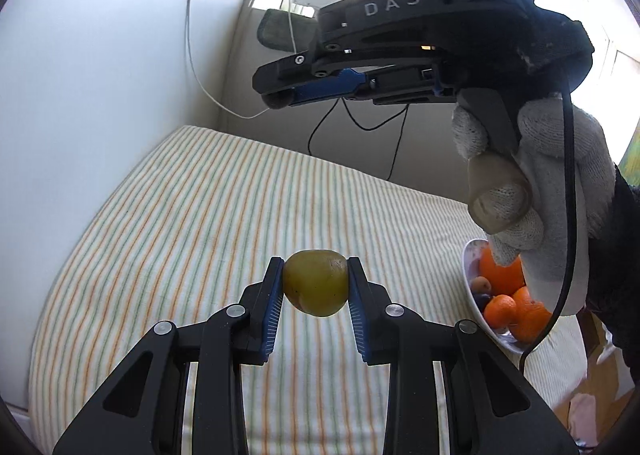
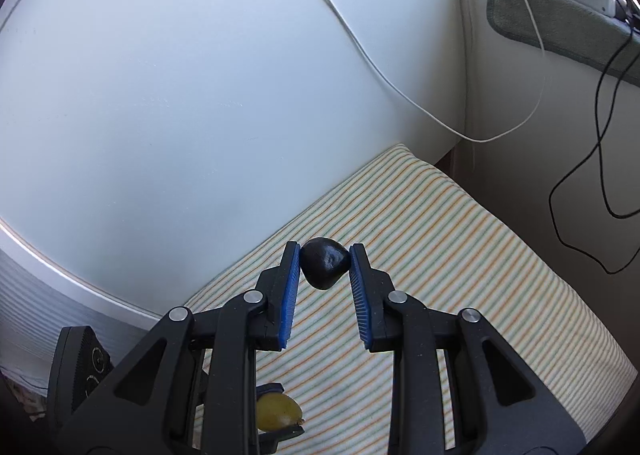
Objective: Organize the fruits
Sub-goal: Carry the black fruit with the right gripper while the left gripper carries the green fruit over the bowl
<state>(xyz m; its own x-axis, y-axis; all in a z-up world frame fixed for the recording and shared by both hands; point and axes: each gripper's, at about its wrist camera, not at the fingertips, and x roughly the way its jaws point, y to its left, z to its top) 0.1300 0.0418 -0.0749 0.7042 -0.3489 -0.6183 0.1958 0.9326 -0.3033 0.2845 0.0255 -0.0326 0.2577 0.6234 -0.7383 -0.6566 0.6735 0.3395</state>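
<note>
While both fruits hang clear above the striped green-and-orange cloth (image 1: 200,215), the step in hand looks like the carry. The left gripper (image 1: 316,283) has its blue pads clamped on a small round yellow-green fruit (image 1: 316,283), and the right gripper (image 2: 325,267) pinches a small black, wrinkled fruit (image 2: 323,262) at its fingertips; in the left wrist view its jaws look nearly together, high above the cloth, in a hand in a white knit glove (image 1: 540,195). At the cloth's right edge sits a white bowl (image 1: 470,287), partly hidden by the glove; it holds orange round fruits (image 1: 500,311), a smaller peach-coloured one (image 1: 481,285) and something purple. Next, I judge, each fruit needs a sorting spot; none besides the bowl is visible, so the destination is unclear.
</note>
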